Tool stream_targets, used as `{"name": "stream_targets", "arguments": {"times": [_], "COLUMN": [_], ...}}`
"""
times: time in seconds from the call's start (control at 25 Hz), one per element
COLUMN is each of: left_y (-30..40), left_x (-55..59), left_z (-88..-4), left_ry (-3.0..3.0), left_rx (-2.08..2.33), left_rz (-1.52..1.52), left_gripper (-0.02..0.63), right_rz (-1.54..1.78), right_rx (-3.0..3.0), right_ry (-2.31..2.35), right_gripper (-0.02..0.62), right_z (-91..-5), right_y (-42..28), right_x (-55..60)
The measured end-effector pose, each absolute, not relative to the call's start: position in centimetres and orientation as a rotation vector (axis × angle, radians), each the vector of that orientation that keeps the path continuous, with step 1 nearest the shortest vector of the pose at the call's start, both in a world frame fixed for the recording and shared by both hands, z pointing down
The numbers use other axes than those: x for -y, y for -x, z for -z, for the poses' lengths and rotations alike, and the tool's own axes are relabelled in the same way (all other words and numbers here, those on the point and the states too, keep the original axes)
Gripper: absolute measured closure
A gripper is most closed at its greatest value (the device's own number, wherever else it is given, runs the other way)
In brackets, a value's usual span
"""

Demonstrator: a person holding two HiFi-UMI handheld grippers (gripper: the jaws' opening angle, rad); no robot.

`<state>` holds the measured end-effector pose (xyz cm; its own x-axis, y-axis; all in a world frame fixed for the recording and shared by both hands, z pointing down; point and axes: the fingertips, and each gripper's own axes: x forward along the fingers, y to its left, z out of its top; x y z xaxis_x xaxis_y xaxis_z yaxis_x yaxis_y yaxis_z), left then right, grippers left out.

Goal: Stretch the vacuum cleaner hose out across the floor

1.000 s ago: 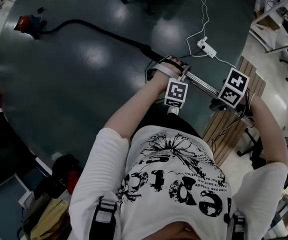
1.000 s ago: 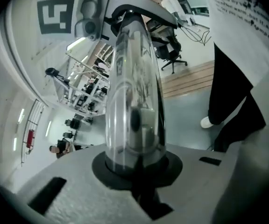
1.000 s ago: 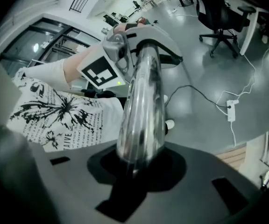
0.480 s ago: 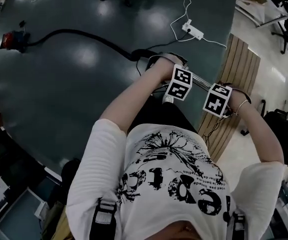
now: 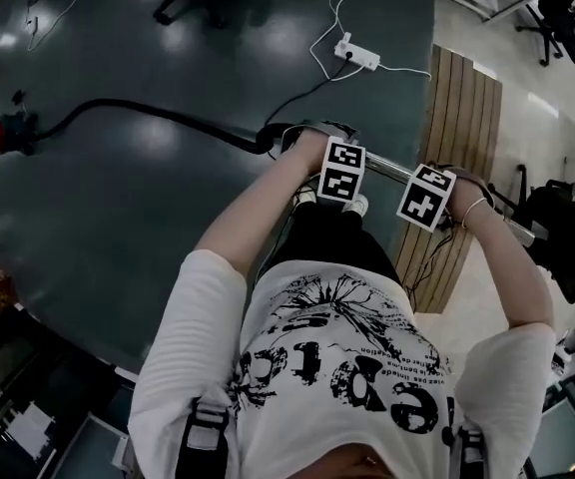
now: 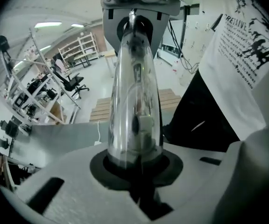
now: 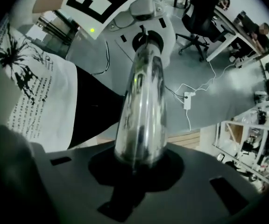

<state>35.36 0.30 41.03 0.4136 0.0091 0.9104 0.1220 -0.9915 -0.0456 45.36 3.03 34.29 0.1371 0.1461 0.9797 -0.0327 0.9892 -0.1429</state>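
Left gripper [image 6: 134,164]: nearly closed and clamped round the metal tube [image 6: 134,101], which is seated in the dark round notch between the jaws; it is pointed steeply down.
Right gripper [image 7: 135,164]: the jaws have just been closing and are seen pressed on the same metal tube, which stands between them; it is also pointed steeply down.
Marker cubes: one [image 5: 341,171] is carried on the left gripper, the other [image 5: 426,196] on the right; they are seen side by side in the head view, with a short bare stretch of tube between them.
Metal tube: it is held across the front of the person by both grippers, and its far end is seen running on past the right hand toward the pale floor.
Hose [image 5: 148,113]: black; it is joined to the tube just beside the left gripper and is laid in a long shallow curve across the dark floor [image 5: 168,228].
Vacuum cleaner body [image 5: 3,133]: red; it is found at the hose's other end, close to the left edge of the dark floor, well apart from the grippers.
Power strip [image 5: 357,53]: white; it lies with its cable near the right edge of the dark floor.
Wooden slatted panel [image 5: 462,138]: it is laid along that right edge, beside the right gripper.
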Motion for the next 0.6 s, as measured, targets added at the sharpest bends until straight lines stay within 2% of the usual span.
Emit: {"name": "stream_targets", "arguments": {"times": [0.08, 0.28, 0.6], "left_y": [-36.5, -39.9, -48.5], "left_x": [1.1, 4.4, 5.3], "left_z": [-41.0, -39.5, -37.5], "left_ry": [2.561, 2.509, 2.345], "left_rx": [-0.022, -0.353, -0.604], "left_rz": [1.567, 1.377, 1.160], "left_gripper": [0.550, 0.443, 0.417], "right_rz": [-0.156, -0.364, -0.424], "right_rx": [1.418, 1.421, 1.496], "right_ry": [0.122, 0.150, 0.309], "right_gripper": [0.523, 0.523, 0.523], "right_z": [-34.5, -35.0, -37.4], "right_y": [-46.3, -50.2, -59.7], "right_x": [-2.5, -2.7, -2.0]}}
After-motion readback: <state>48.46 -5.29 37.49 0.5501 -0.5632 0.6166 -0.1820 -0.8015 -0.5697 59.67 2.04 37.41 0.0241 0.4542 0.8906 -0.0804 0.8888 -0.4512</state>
